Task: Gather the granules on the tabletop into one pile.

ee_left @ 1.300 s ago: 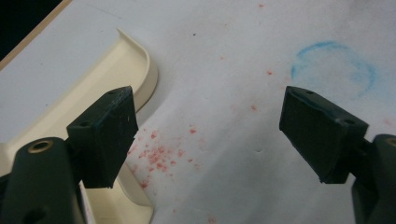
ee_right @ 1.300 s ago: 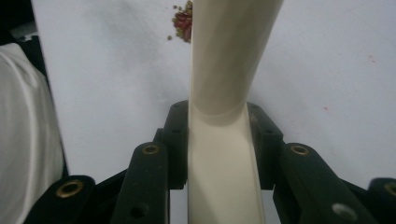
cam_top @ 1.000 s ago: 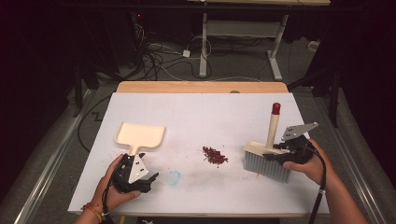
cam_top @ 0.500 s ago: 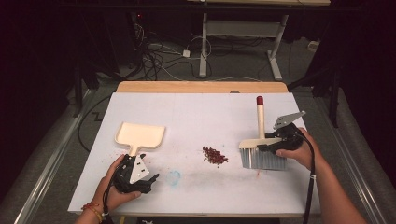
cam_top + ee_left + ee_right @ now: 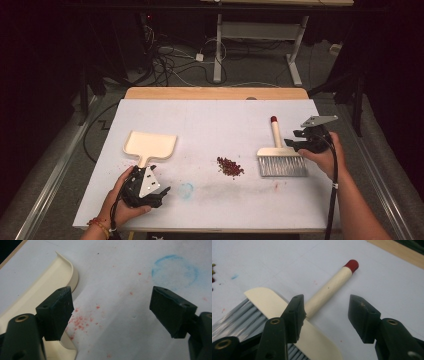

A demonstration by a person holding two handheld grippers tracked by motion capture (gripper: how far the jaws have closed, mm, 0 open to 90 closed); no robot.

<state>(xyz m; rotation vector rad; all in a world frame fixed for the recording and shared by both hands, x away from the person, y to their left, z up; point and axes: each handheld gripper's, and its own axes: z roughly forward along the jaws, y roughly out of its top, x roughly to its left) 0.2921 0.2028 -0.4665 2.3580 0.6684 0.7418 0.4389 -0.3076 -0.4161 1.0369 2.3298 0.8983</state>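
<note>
**Brush lies flat, jaws apart**

The hand brush (image 5: 280,157) lies flat on the counter (image 5: 215,120), right of the red crumbs (image 5: 230,166). The right gripper (image 5: 300,142), jaws just narrowed yet open, straddles nothing. The left gripper (image 5: 152,192), jaws wide, rests beside the dustpan (image 5: 149,145).

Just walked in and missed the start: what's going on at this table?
A person is setting up to sweep red crumbs on a white table. The right tongs have just been closing a little, but stand open beside the brush, which lies flat, not gripped. The left tongs wait open at the handle of the cream dustpan, holding nothing.
</note>
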